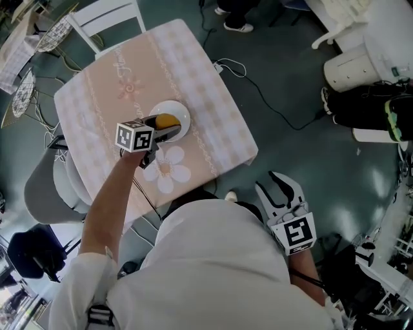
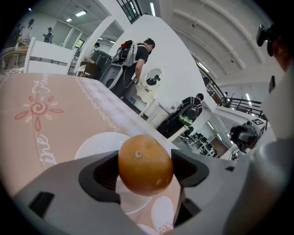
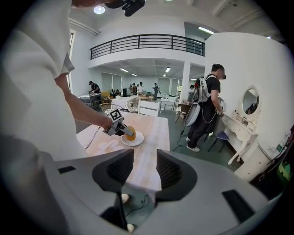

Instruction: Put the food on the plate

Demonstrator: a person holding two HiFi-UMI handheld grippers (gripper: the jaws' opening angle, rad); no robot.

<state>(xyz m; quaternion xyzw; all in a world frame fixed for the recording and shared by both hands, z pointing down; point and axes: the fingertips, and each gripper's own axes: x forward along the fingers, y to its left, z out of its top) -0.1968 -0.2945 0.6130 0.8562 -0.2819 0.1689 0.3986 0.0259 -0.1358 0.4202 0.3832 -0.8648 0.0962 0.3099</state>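
Observation:
A round orange (image 2: 145, 164) sits between the two jaws of my left gripper (image 2: 145, 172), and both pads press on its sides. The head view shows the orange (image 1: 166, 121) over the near part of the white plate (image 1: 182, 115), with the left gripper (image 1: 169, 129) reaching in from the table's near side. Whether the fruit touches the plate (image 2: 94, 142) I cannot tell. My right gripper (image 1: 279, 187) hangs low at my right side, off the table, open with nothing in it. The right gripper view has the jaws (image 3: 144, 169) apart and, far off, the plate (image 3: 137, 140).
The table (image 1: 213, 109) wears a pink checked cloth with flower prints. A white chair (image 1: 106, 16) stands at its far side and a grey chair (image 1: 45, 187) at its left. A cable (image 1: 271, 106) runs over the floor on the right. People stand by a white dressing table (image 3: 243, 126).

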